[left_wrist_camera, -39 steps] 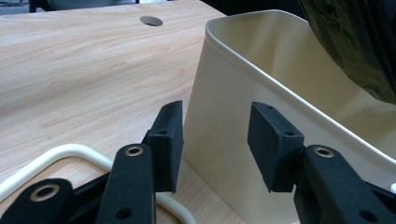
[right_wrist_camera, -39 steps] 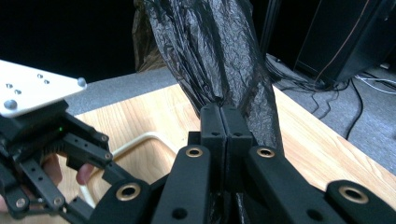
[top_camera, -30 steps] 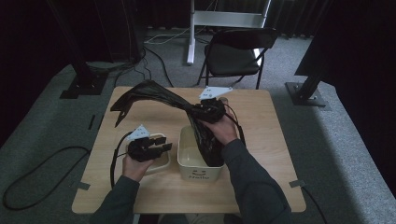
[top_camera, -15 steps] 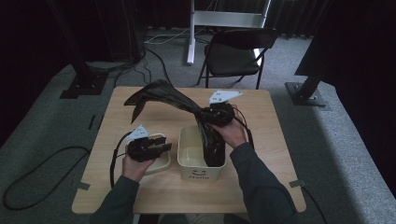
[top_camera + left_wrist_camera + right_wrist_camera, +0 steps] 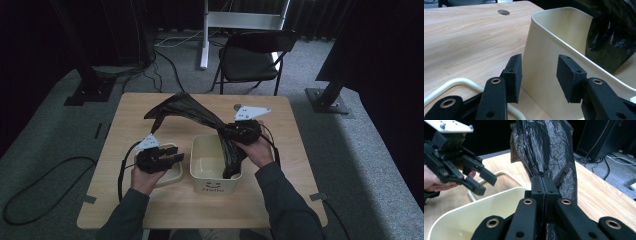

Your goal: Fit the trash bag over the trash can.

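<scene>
High view: the right hand-held gripper [image 5: 239,133] is clamped on a black bag [image 5: 200,116] over the far right rim of the cream bin [image 5: 216,181]; one end of the bag hangs inside the bin, the rest spreads over the counter [image 5: 150,210] behind it. The left hand-held gripper [image 5: 172,159] stands open just left of the bin, above a lid [image 5: 172,176].

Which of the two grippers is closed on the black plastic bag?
The right gripper: its jaws are pressed together on the black plastic bag above the cream bin. The left gripper has open jaws with nothing between them.
</scene>
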Demonstrator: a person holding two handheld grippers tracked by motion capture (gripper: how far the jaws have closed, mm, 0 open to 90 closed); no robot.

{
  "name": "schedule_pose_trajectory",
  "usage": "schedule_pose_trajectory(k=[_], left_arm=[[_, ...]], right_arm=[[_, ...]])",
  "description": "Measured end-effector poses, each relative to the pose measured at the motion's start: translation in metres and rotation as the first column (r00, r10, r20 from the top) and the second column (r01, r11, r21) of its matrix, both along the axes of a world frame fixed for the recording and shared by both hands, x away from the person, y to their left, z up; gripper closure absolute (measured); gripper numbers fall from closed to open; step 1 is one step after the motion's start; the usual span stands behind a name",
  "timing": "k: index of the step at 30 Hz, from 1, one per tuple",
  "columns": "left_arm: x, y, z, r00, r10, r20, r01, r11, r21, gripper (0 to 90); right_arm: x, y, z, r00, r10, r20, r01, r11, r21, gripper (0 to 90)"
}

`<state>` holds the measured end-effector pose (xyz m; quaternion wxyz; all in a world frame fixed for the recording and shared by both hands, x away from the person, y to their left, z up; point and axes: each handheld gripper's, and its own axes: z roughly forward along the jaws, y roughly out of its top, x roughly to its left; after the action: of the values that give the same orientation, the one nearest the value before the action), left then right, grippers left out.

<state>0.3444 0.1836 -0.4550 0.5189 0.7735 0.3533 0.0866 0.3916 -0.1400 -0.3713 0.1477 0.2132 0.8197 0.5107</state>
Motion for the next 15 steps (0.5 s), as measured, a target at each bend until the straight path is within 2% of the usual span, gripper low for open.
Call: schedule_pose_trajectory(k=[6, 15], left_arm=[[0.000, 0.001, 0.001, 1.0000, 0.000, 0.003, 0.000, 1.0000, -0.004, 55.9], [-0.001, 0.003, 0.002, 1.0000, 0.005, 0.004, -0.005, 0.9999, -0.011, 56.0]], right_arm=[[-0.006, 0.000, -0.009, 0.9998, 0.014, -0.016, -0.013, 0.9997, 0.020, 89.6], [-0.009, 0.022, -0.010, 0.9974, 0.070, -0.017, -0.069, 0.9971, 0.031, 89.7]])
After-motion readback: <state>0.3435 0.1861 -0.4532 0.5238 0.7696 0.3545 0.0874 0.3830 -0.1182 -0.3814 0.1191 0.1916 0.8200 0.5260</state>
